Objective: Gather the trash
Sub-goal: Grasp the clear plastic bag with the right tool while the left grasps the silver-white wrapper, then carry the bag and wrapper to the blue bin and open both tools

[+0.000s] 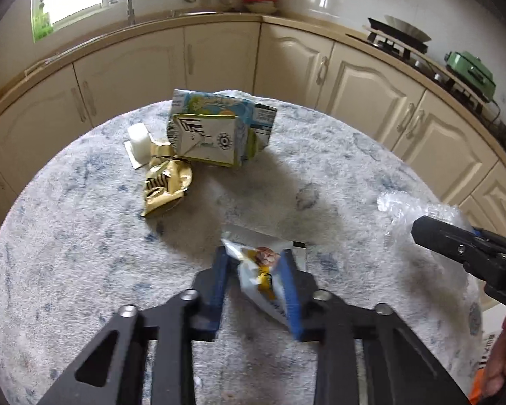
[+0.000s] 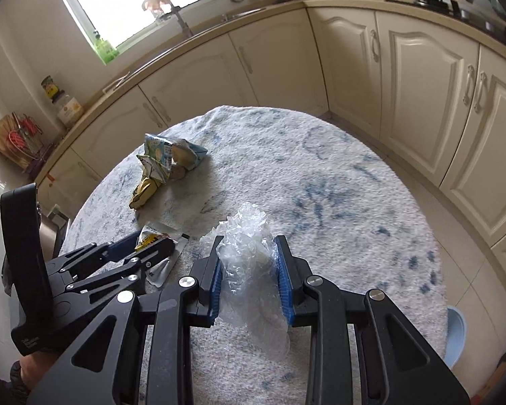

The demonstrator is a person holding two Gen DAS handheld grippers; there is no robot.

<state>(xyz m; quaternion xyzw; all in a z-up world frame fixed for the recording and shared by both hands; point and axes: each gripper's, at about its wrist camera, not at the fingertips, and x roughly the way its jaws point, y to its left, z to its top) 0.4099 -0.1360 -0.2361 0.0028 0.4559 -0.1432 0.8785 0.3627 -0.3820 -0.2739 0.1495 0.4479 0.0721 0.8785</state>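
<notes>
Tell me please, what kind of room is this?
Most likely a home kitchen. Cream cabinets run under a long counter, a tap stands below the window, and a gas stove holding a pan sits on the counter. Snack trash lies on a round table covered in fuzzy cloth.

snack wrapper (image 1: 258, 278): between fingers | clear plastic (image 2: 249, 260): crumpled, gripped | carton (image 1: 216, 128), gold wrapper (image 1: 165, 185): on table
</notes>
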